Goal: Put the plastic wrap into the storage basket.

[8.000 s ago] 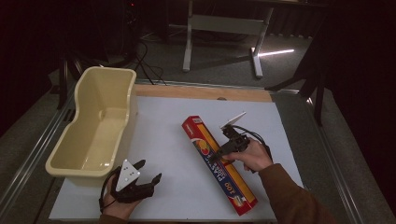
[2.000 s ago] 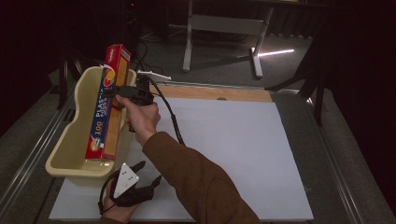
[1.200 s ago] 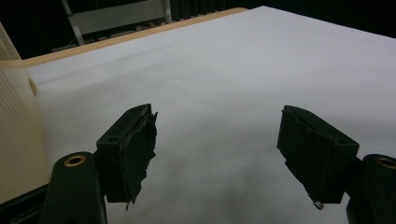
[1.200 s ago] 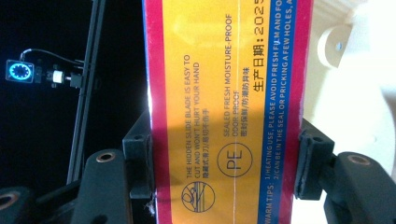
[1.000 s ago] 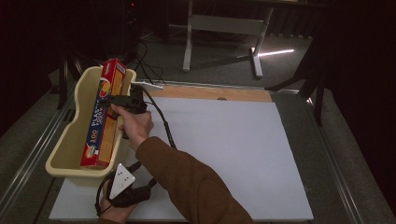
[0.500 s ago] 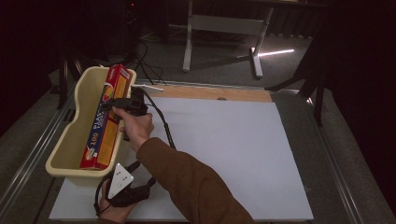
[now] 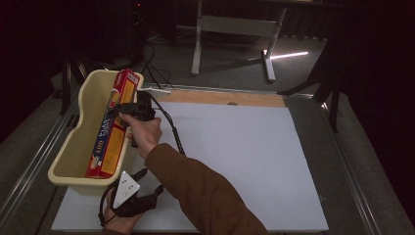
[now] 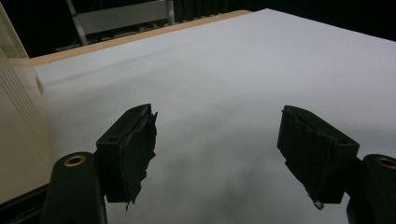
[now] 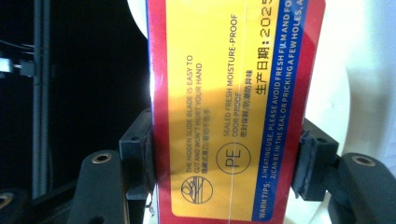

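A long red and yellow plastic-wrap box [image 7: 110,132] lies lengthwise in the cream plastic tub [image 7: 68,147] at the table's left, its far end leaning up on the far rim. My right gripper [image 7: 120,108] reaches over the tub's right wall and is shut on the box near its far end. In the right gripper view both jaws of my right gripper [image 9: 224,158] press the sides of the box [image 9: 233,93]. My left gripper [image 7: 150,181] rests near the front edge, below the tub. Seen from its own camera, the left gripper [image 8: 217,144] is open over bare white mat.
A white mat [image 7: 244,156] covers the table, with a wooden strip [image 7: 220,98] along its far edge. The right gripper's cable [image 7: 169,127] trails across the mat beside the sleeve. Metal rails run along both table sides. A desk frame stands beyond on the dark floor.
The right gripper took the box off the mat, carried it left and lowered it into the tub. During the last second the box sank a little deeper. The left gripper stayed put.
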Demonstrator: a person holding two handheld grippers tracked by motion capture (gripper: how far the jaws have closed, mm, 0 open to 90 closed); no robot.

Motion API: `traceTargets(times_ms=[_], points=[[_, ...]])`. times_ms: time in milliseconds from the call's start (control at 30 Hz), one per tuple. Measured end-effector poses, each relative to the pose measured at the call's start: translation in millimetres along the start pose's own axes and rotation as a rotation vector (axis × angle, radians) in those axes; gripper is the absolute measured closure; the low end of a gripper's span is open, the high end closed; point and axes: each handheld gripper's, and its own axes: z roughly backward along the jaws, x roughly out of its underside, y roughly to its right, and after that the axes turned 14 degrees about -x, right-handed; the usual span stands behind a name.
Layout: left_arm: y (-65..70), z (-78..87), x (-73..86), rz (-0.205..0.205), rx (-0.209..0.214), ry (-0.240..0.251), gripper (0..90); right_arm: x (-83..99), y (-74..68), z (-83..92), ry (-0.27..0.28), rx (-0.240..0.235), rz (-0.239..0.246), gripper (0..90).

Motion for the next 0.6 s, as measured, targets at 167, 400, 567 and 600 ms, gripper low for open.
traceTargets(times_ms=[167,400,567,600], points=[[0.5,-0.3,0.0,-0.003,0.000,-0.001,27.3,-2.8,-0.4,3.7,-0.029,0.022,0.026,34.7],[2.6,-1.7,0.1,-0.015,0.000,-0.009,27.3,-7.0,-21.1,24.3,-0.041,0.033,0.093,36.2],[2.3,-2.0,0.2,-0.014,-0.003,-0.009,27.3,-6.3,-22.1,34.1,-0.085,0.089,0.175,37.6],[2.3,-2.3,0.3,-0.014,-0.004,-0.009,27.3,-6.3,-22.8,35.9,-0.094,0.095,0.201,38.3]])
